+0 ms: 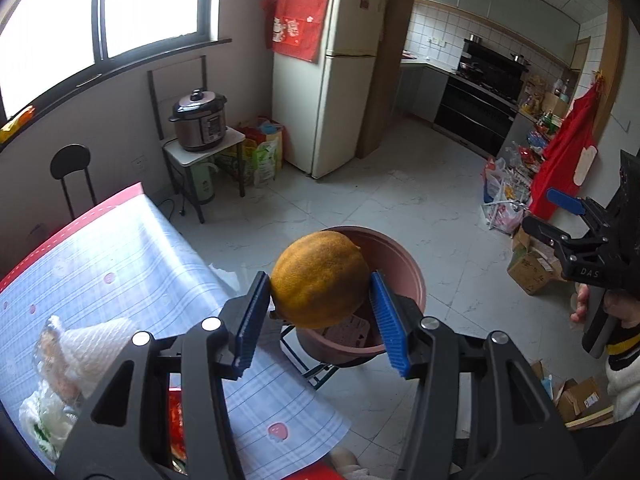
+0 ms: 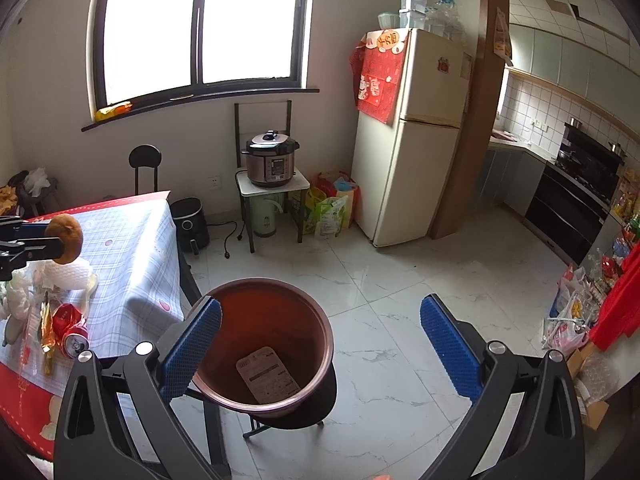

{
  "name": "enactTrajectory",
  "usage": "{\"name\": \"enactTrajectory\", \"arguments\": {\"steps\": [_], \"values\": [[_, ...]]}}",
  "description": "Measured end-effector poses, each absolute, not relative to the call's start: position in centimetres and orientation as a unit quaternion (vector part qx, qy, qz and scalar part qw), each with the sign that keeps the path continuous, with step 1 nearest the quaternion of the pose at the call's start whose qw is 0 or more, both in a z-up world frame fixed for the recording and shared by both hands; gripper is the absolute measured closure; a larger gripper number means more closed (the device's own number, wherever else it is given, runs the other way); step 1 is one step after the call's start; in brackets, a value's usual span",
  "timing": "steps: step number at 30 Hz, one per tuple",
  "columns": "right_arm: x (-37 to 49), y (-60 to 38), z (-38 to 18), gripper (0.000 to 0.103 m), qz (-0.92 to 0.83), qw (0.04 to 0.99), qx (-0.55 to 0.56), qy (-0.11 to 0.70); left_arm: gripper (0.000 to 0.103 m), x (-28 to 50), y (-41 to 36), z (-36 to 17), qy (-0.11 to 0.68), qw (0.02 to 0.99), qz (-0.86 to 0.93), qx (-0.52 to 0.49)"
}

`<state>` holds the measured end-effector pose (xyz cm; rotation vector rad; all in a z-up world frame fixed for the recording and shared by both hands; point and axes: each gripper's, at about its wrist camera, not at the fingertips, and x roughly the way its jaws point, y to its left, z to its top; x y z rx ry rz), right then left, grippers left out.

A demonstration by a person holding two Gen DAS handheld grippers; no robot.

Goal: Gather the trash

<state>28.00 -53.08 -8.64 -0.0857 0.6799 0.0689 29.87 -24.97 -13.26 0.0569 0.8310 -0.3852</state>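
My left gripper (image 1: 320,308) is shut on an orange fruit (image 1: 320,278) and holds it in the air beside the table, just before the brown bin (image 1: 404,264). In the right wrist view the fruit (image 2: 66,240) and left gripper (image 2: 60,246) show at far left, above the table. My right gripper (image 2: 320,344) is open and empty, over the brown bin (image 2: 276,320), which stands on a stool and holds a flat paper packet (image 2: 266,374). On the table lie white foam wrap (image 2: 66,274), a crushed red can (image 2: 74,334) and wrappers (image 2: 46,332).
The table (image 2: 132,248) has a plaid cloth. A rice cooker (image 2: 272,158) sits on a small stand, with bags (image 2: 332,204) and a fridge (image 2: 412,140) beside it. Boxes and bags (image 1: 520,248) line the right wall. A chair (image 2: 145,164) stands behind the table.
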Motion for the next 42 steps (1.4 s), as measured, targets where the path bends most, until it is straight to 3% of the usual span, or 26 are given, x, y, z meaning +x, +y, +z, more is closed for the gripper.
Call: {"name": "enactTrajectory", "arguments": {"steps": [5, 7, 13, 24, 42], "values": [[27.0, -54.7, -10.0, 0.005, 0.011, 0.934, -0.026, 0.355, 0.048, 32.9, -29.0, -13.6, 0.39, 0.897, -0.207, 0.033], [26.6, -54.9, -10.2, 0.005, 0.008, 0.933, -0.026, 0.358, 0.018, 33.4, -29.7, -12.3, 0.358, 0.909, -0.211, 0.028], [26.3, -54.8, -9.7, 0.005, 0.006, 0.935, -0.023, 0.355, 0.006, 32.3, -29.2, -8.7, 0.307, 0.929, -0.206, 0.035], [27.4, -52.3, -8.1, 0.005, 0.029, 0.939, -0.028, 0.34, 0.006, 28.0, -20.2, -8.0, 0.315, 0.942, -0.118, 0.008], [26.7, -40.4, -5.4, 0.005, 0.074, 0.94, -0.041, 0.331, 0.005, 13.5, 4.6, -8.3, 0.296, 0.95, 0.067, -0.065]]}}
